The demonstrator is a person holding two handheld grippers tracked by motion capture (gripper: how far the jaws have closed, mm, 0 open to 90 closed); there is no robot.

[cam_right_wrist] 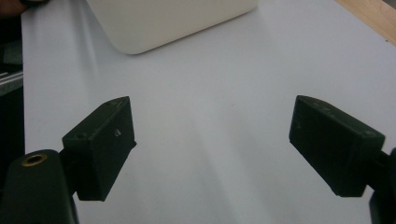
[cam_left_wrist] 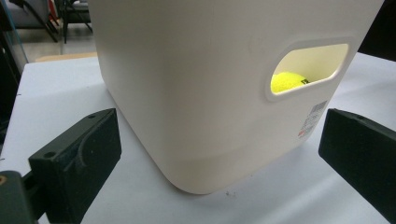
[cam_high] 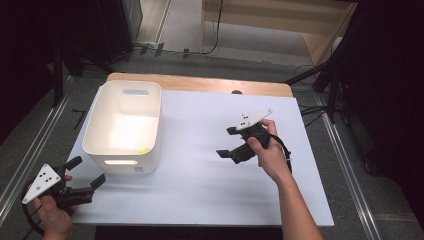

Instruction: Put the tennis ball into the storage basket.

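A: Left gripper (cam_high: 89, 173) jaws?
B: Wide apart, nothing betw. them, lower left of high view, just beside the white bin (cam_high: 123, 125).
A: Right gripper (cam_high: 228, 141)?
B: Also spread, empty, right of centre, over the white table sheet (cam_high: 200, 175).
A: The ball?
B: Yellow ball (cam_left_wrist: 287, 81) inside bin, seen through handle slot.

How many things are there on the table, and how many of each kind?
White bin: 1
Yellow ball inside the bin, seen through its handle hole: 1
Black tools held by hands: 2, the left tool and the right tool, both open and empty
Total: 4
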